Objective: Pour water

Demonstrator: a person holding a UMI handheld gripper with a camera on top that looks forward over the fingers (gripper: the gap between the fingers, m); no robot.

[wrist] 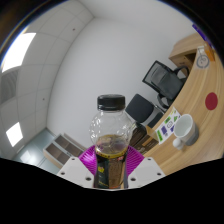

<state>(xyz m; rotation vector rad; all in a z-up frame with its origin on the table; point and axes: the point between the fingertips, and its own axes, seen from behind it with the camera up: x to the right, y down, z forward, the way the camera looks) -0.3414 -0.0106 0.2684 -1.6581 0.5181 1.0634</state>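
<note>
A clear plastic bottle [111, 135] with a black cap [111, 101] and a dark label low on its body stands upright between my fingers. My gripper [111, 162] is shut on the bottle, its purple pads [90, 157] pressing the sides near the label. The bottle is lifted, with the room's wall behind it. A white cup [183, 129] rests on the wooden table [196, 90] off to the right, beyond the fingers.
A black office chair [158, 74] stands by the table, and a second dark chair [140, 106] sits just behind the bottle. A purple round object [211, 100] lies on the table. Ceiling light panels [20, 52] show to the left.
</note>
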